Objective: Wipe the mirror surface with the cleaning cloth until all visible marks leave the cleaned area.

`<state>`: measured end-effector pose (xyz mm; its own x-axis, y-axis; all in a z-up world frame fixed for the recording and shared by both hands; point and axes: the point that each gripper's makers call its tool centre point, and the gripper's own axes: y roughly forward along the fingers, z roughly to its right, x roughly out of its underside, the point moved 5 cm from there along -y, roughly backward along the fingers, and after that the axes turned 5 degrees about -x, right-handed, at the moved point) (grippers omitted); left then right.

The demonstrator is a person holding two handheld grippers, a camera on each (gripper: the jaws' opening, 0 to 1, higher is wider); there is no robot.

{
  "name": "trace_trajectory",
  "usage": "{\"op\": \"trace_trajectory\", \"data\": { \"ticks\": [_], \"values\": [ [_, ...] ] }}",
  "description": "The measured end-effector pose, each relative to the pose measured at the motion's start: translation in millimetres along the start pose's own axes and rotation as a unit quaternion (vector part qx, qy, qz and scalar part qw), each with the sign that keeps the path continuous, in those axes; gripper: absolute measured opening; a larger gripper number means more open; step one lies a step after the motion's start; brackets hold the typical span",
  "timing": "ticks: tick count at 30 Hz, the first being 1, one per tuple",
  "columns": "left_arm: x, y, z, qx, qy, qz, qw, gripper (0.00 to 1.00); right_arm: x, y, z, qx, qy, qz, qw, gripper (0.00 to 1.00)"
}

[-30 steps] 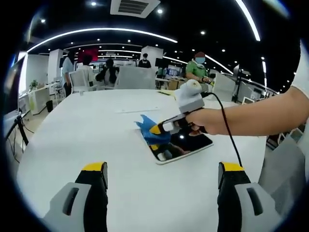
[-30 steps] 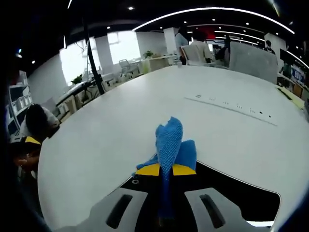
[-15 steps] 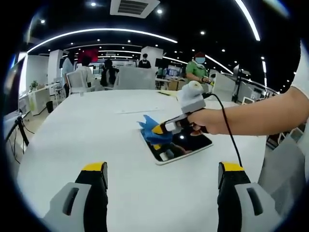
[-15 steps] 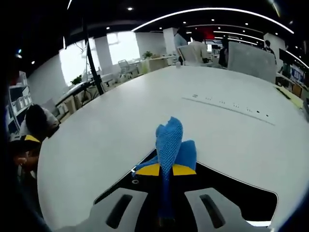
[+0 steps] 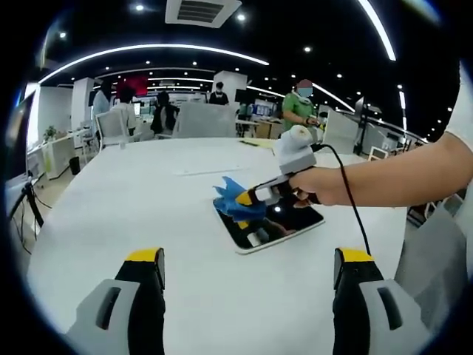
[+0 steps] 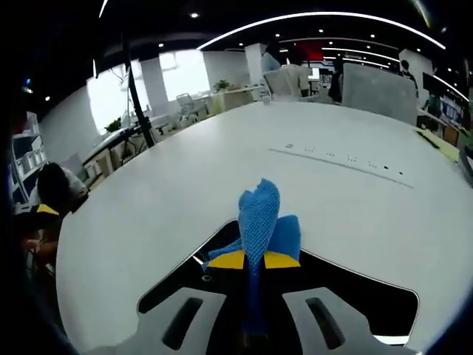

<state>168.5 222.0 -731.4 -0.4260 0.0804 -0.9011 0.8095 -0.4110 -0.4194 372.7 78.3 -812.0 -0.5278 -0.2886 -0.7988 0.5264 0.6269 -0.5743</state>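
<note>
A dark rectangular mirror point(image 5: 268, 224) with a white rim lies flat on the white table point(image 5: 148, 200). A blue cleaning cloth point(image 5: 233, 200) rests on its far left corner, pinched in my right gripper point(image 5: 244, 199), which a hand holds from the right. In the right gripper view the yellow-tipped jaws stand closed on the cloth point(image 6: 260, 218), above the mirror point(image 6: 355, 296). My left gripper point(image 5: 247, 255) hangs open near the table's front edge, well short of the mirror, nothing between its fingertips point(image 5: 144, 256).
The white table point(image 6: 148, 214) stretches far beyond the mirror. A thin strip with small marks point(image 6: 340, 159) lies on it further back. Chairs and several people stand behind the table's far edge. A black cable point(image 5: 347, 196) trails from the right gripper.
The right gripper has slid the cloth slightly toward the mirror's far edge, uncovering a bit more dark glass. The left gripper has stayed still.
</note>
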Motion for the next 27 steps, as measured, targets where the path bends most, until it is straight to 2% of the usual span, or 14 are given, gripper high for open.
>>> {"op": "trace_trajectory", "data": {
  "ticks": [7, 17, 27],
  "values": [
    [-2.0, -0.8, 2.2, 0.000, 0.001, 0.001, 1.0000, 0.96, 1.8, -2.8, 8.4, 0.008, 0.002, 0.000, 1.0000, 0.01],
    [-4.2, 0.2, 6.1, 0.004, 0.005, 0.002, 1.0000, 0.96, 10.5, -22.2, 28.3, 0.030, 0.013, 0.003, 0.9995, 0.01],
    [-8.0, 2.2, 9.1, 0.009, 0.009, 0.006, 0.9999, 0.96, 14.4, -30.1, 41.6, 0.044, 0.022, 0.006, 0.9988, 0.01]
  ]
}}
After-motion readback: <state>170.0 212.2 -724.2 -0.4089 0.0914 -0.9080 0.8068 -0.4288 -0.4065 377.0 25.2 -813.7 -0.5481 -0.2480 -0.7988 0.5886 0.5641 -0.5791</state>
